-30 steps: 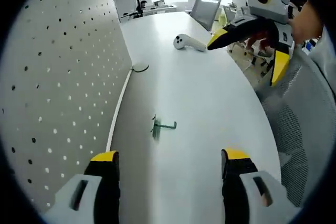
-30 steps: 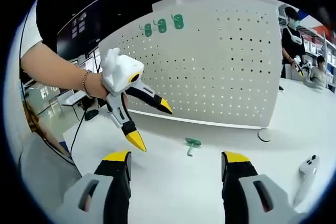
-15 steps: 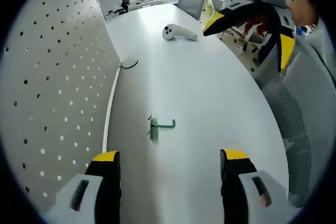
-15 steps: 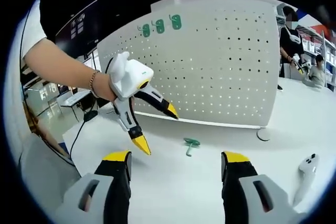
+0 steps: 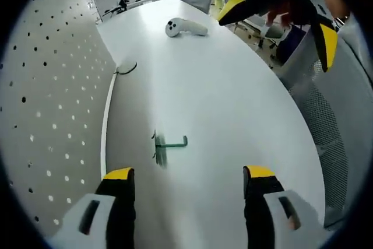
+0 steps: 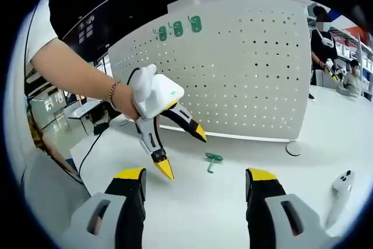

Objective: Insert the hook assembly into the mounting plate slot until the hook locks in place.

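In the right gripper view the left hand-held gripper (image 6: 182, 151) is held by a bare forearm with a bracelet at the wrist, reaching in from the left. It tilts downward over the white bench (image 6: 233, 202), its yellow-tipped jaws spread wide with nothing between them.

The green hook assembly (image 6: 213, 160) lies flat on the bench just to the right of those jaws, apart from them. In the left gripper view the same hook (image 5: 166, 144) lies ahead of that view's own jaws, between them and a little left of centre, near the base edge of the pegboard.

The right hand-held gripper (image 5: 277, 13) appears at the upper right of the left gripper view, raised above the bench edge, jaws wide apart and empty; the hook is well apart from it.

The white perforated mounting plate (image 6: 245, 68) stands upright on the bench behind the hook, with three green hooks (image 6: 178, 28) already hanging near its top left. A white handheld controller (image 6: 342, 183) lies on the bench to the right.
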